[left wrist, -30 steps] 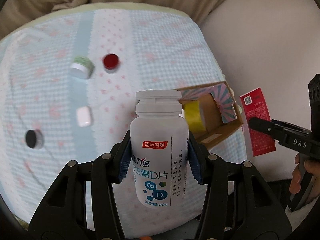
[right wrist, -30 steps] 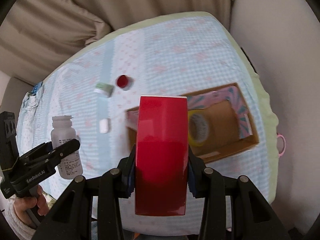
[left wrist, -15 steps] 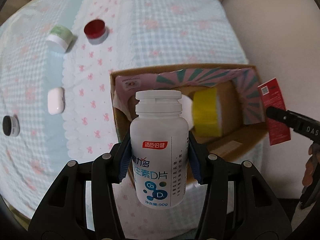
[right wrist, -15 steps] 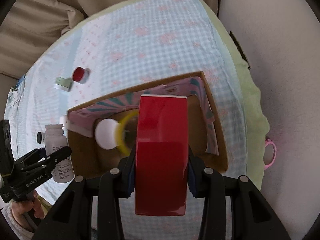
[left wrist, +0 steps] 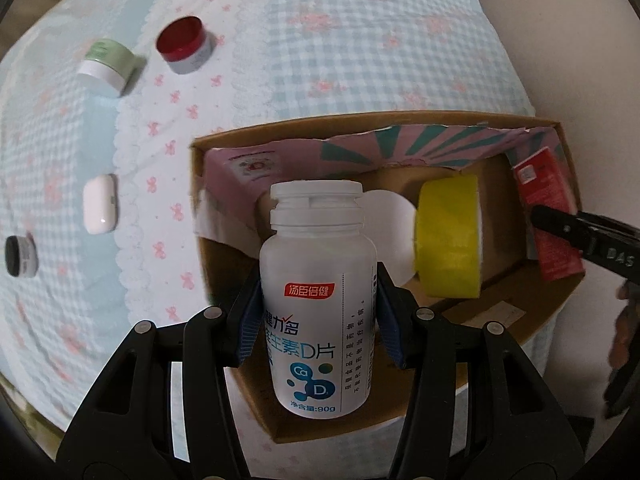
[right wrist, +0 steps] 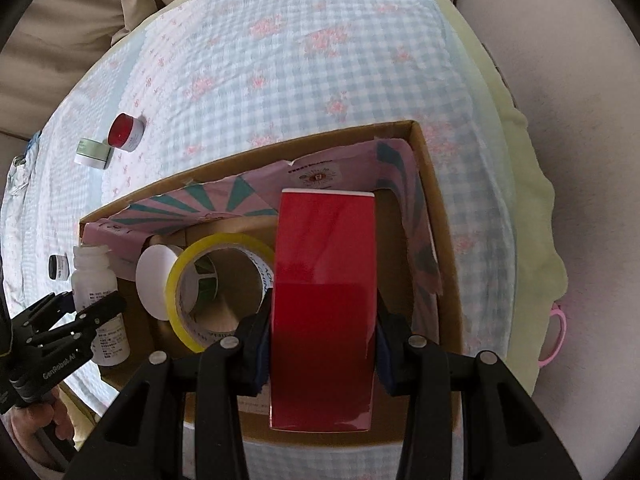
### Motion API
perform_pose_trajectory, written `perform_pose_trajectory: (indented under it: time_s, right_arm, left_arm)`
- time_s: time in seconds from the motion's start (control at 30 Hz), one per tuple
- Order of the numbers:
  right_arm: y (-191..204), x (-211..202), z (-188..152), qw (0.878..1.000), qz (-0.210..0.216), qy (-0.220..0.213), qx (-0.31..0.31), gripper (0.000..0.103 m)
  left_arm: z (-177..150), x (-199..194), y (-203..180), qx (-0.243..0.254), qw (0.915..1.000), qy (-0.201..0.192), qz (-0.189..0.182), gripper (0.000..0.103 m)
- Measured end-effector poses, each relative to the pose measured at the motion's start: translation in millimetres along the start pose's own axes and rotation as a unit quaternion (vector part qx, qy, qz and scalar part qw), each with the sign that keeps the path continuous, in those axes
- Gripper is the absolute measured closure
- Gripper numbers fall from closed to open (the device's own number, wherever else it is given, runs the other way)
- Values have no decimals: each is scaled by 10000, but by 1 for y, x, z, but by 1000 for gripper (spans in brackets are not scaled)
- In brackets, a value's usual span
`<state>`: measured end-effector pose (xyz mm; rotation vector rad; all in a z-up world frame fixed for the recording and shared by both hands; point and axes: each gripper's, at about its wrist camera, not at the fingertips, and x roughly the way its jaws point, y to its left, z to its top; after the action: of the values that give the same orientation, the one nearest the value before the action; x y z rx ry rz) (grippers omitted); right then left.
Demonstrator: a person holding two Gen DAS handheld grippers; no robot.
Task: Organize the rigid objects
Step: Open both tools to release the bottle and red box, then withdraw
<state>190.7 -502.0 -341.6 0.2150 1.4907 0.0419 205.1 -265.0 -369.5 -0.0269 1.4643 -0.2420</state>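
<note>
My left gripper (left wrist: 318, 320) is shut on a white supplement bottle (left wrist: 318, 300) with a white cap, held upright over the left part of an open cardboard box (left wrist: 400, 126). My right gripper (right wrist: 322, 340) is shut on a red carton (right wrist: 326, 300), held over the right part of the same box (right wrist: 434, 208). Inside the box lie a yellow tape roll (left wrist: 448, 236), also in the right wrist view (right wrist: 208, 276), and a white disc (right wrist: 154, 276). The red carton shows at the box's right end in the left wrist view (left wrist: 550, 204).
On the checked cloth left of the box sit a red-lidded jar (left wrist: 182, 46), a green-lidded jar (left wrist: 108, 60), a white earbud case (left wrist: 100, 204) and a small black jar (left wrist: 18, 256). The bed edge drops off at the right (right wrist: 532, 200). A pink ring (right wrist: 554, 336) hangs there.
Both grippers have moved forward and closer over the box, which now fills more of each view. The bottle and the red carton stay gripped.
</note>
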Motion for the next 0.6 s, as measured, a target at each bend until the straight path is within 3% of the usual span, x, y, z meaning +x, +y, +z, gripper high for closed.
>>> perform_pose_trajectory:
  time_s: [0.03, 0.07, 0.1, 0.13, 0.17, 0.2, 0.3, 0.6]
  right_arm:
    - [0, 2, 1, 10000, -1, 14, 12, 64]
    - [-2, 3, 1, 10000, -8, 10, 55, 62]
    - [-2, 2, 2, 9999, -7, -34, 100, 52]
    - [-4, 0, 2, 9998, 61, -109, 179, 40]
    - [-5, -2, 1, 9994, 137, -166, 257, 6]
    - [-6, -6, -1, 9989, 290, -206, 317, 0]
    - [-3, -14, -4, 9981, 358, -289, 413, 0]
    - [2, -24, -21, 9985, 221, -319, 387, 0]
  left_arm:
    - [0, -2, -1, -26, 10000, -25, -22, 55]
    - [0, -4, -2, -43, 10000, -49, -25, 42]
    - [0, -7, -4, -49, 10000, -80, -26, 5]
    - [0, -11, -6, -35, 9998, -125, -118, 1]
    - [-1, -17, -8, -10, 9996, -200, -211, 0]
    - [-2, -20, -10, 48, 9997, -204, -124, 0]
    - [-2, -23, -13, 191, 9996, -206, 32, 0]
    - [-8, -37, -4, 79, 9996, -276, -74, 0]
